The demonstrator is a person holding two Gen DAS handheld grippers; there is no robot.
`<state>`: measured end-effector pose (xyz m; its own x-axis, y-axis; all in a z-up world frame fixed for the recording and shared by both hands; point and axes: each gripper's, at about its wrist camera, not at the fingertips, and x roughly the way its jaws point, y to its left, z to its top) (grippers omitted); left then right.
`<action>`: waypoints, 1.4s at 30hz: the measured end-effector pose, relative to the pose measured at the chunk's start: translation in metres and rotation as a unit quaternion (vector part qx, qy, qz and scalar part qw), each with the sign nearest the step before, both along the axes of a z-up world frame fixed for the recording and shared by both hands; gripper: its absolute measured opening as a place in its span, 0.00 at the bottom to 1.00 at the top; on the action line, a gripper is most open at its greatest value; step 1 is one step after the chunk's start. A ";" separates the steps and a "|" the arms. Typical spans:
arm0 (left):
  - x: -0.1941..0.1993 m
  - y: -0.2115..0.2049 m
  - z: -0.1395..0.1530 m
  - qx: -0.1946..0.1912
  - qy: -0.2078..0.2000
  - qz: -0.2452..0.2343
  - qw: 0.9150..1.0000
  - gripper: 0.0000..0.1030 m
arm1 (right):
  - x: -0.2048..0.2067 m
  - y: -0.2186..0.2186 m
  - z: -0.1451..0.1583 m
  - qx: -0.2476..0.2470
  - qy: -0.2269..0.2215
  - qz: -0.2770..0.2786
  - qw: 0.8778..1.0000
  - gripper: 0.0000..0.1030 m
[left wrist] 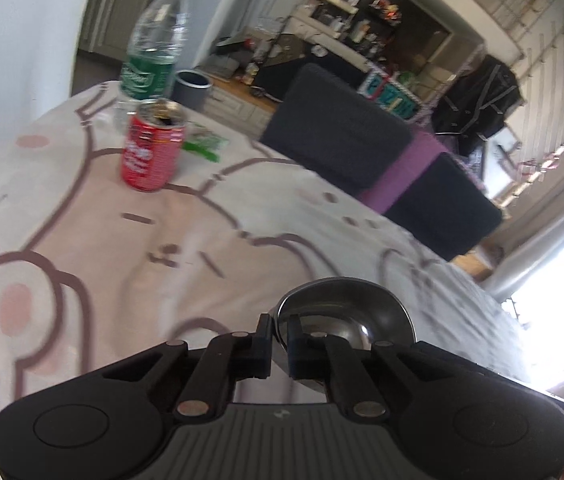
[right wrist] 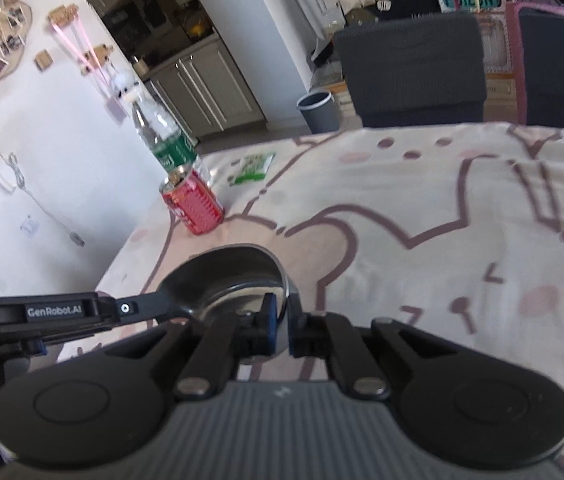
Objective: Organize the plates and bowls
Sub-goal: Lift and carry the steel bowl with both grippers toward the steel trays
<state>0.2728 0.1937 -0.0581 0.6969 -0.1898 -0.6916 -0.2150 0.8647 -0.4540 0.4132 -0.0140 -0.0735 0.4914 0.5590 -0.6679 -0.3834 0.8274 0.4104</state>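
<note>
Fingers [left wrist: 280, 344] of both grippers clamp one steel bowl's [left wrist: 345, 308] opposite rims (left and right), above the table [left wrist: 162, 240].

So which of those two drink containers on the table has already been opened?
The red can: its top shows an open hole. The clear bottle with the green label behind it stands taller; its cap cannot be made out.
</note>
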 end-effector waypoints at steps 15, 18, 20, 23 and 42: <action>-0.020 -0.122 0.031 -0.029 -0.043 -0.117 0.992 0.07 | -0.065 -0.139 0.040 -0.011 -0.035 -0.067 0.997 0.06; -0.020 -0.144 0.031 -0.039 -0.047 -0.141 0.988 0.07 | -0.078 -0.166 0.040 -0.004 -0.030 -0.081 0.996 0.07; -0.020 -0.159 0.030 -0.041 -0.045 -0.155 0.986 0.07 | -0.086 -0.185 0.037 0.005 -0.022 -0.092 0.996 0.07; -0.018 -0.184 0.024 -0.039 -0.038 -0.176 0.983 0.07 | -0.098 -0.210 0.033 0.024 -0.010 -0.107 0.994 0.07; 0.001 -0.289 -0.019 -0.014 0.017 -0.260 0.965 0.10 | -0.133 -0.322 0.004 0.070 0.023 -0.199 0.977 0.14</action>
